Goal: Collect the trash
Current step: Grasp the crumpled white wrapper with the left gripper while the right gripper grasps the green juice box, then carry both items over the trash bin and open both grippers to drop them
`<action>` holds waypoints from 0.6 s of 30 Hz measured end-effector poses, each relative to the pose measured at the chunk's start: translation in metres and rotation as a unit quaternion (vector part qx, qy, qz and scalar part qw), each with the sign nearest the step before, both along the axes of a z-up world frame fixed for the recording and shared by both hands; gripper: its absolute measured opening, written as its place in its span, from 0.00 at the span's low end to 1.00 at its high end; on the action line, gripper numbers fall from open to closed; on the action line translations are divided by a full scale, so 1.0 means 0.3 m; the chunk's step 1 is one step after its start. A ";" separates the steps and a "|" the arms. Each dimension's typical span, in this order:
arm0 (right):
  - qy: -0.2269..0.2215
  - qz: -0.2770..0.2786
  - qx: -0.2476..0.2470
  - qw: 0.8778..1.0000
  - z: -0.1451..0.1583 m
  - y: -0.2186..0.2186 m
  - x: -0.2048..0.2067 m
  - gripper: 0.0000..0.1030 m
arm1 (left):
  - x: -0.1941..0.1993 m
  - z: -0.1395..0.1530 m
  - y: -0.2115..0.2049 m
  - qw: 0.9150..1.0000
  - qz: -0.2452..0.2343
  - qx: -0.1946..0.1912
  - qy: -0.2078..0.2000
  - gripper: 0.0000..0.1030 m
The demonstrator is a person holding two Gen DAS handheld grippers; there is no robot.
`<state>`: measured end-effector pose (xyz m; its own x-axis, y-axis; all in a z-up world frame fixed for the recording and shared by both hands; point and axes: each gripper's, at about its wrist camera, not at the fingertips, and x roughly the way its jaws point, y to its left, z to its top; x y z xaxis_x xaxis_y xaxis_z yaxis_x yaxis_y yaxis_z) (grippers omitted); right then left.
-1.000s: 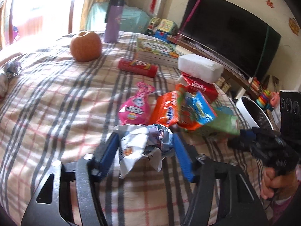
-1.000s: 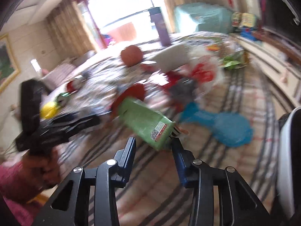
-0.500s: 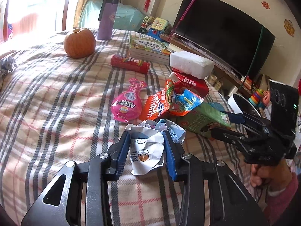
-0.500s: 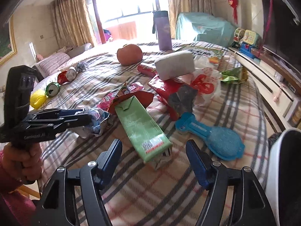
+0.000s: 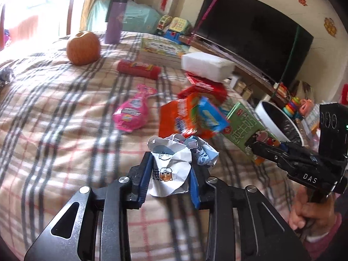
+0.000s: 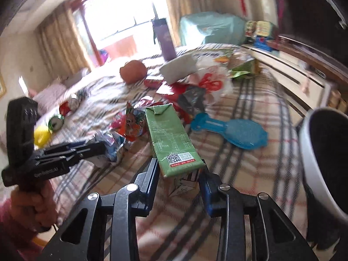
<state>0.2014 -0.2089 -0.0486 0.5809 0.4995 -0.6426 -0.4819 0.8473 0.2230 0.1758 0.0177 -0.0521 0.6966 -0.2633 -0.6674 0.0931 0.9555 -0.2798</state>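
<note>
Left wrist view, L to R: an orange round fruit (image 5: 83, 47) and a purple bottle (image 5: 114, 19) are sitting at the far end of the plaid bedspread (image 5: 54, 113), w/ a red tube (image 5: 138, 69) and a pink pouch (image 5: 133, 112) nearer. At centre the left gripper (image 5: 170, 177) is clamping a crumpled white wrapper (image 5: 174, 163): jaws have just been closing, blue pads pressing both sides of the paper, which is bulging out above them. Just behind it an orange snack bag (image 5: 187, 119) is lying beside a red box (image 5: 204, 87) w/ a white block (image 5: 206, 64) on top. Further R, the right gripper (image 5: 264, 150) is closing narrow on the near end of a green carton (image 5: 245, 128); a hand (image 5: 308, 208) is holding its grip. A white bin (image 5: 276, 119) is standing off the bed edge, behind the carton.

Right wrist view, L to R: the left gripper (image 6: 95, 148) is coming in from the left w/ the wrapper (image 6: 113, 145) at its tip. Centre, the right gripper (image 6: 179, 178) has pads against both sides of the carton (image 6: 171, 143), which is sticking out forward and looking raised off the cover. Jaws have just been closing. A blue paddle-shaped thing (image 6: 235, 130) is lying flat to the R, then the bin (image 6: 313, 152) at the edge.
</note>
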 end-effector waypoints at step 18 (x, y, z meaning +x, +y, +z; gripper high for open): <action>-0.019 -0.147 0.050 0.988 0.056 -0.319 -0.144 0.34 | 0.010 0.086 -0.352 0.993 -0.115 0.003 -0.020 0.28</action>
